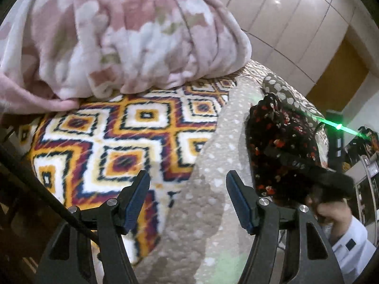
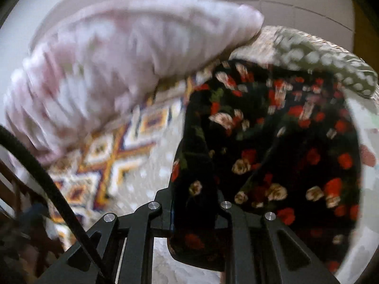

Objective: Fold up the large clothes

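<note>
- Floral garment point(image 2: 272, 142), black with red and cream roses, hangs bunched from the right gripper point(image 2: 193, 203); in the right wrist view it fills the field from 12 to 5 o'clock.
- Right jaws are pressed together on a fold of this cloth, which runs down between them.
- Left gripper point(image 1: 188, 184) hovers with jaws spread wide and nothing between them, above the beige dotted sheet point(image 1: 213, 153).
- In the left wrist view the garment sits at 3 o'clock, beside the patterned rug-like blanket point(image 1: 118, 130).
- Progress, as I judge it: early. The cloth is crumpled and lifted, not spread flat, and no neat fold shows.
- Long axis appears to run from the pinched end up and away toward the grey spotted pillow point(image 2: 331, 59) at 1 o'clock, though motion blur makes this uncertain.
- Pink fleece blanket point(image 1: 118, 35) lies heaped at 11 o'clock, apart from the garment.
</note>
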`<move>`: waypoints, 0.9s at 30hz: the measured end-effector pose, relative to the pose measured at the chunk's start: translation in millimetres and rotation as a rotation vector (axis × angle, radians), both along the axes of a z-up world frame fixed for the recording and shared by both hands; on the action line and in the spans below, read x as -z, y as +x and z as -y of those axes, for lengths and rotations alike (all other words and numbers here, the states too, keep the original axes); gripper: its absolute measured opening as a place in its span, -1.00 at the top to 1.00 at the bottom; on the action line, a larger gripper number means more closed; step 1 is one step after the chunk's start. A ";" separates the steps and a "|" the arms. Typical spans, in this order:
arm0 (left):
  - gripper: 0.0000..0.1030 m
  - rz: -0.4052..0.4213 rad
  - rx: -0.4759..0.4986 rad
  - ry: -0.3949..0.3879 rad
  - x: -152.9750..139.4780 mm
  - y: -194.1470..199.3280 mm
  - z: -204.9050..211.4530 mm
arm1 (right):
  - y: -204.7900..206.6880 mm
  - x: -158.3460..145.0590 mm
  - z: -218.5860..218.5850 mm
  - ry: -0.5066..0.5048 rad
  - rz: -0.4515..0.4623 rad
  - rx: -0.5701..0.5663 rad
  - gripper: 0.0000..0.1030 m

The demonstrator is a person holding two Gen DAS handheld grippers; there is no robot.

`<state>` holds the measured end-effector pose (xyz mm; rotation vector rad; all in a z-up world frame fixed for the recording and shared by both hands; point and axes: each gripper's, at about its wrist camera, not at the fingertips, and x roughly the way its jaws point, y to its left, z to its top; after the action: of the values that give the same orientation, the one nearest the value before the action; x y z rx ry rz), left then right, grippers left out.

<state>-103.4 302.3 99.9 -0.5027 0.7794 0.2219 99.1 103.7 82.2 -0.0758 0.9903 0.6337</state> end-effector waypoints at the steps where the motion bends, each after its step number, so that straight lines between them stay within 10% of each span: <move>1: -0.28 0.001 0.000 -0.005 1.3 -0.6 -1.7 | 1.9 7.5 -2.2 -0.004 -0.013 -0.004 0.60; 11: -0.43 0.074 0.107 -0.076 -17.1 45.3 33.8 | -9.7 -53.2 76.4 0.286 -0.044 -0.024 0.14; 27: -0.53 0.084 0.267 -0.225 16.4 104.5 88.3 | 86.2 -62.6 11.6 -0.070 0.043 -0.011 -0.12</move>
<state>1.1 214.0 83.5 -0.6097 0.7841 -0.1358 185.3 92.0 144.8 -0.1561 0.9707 0.6055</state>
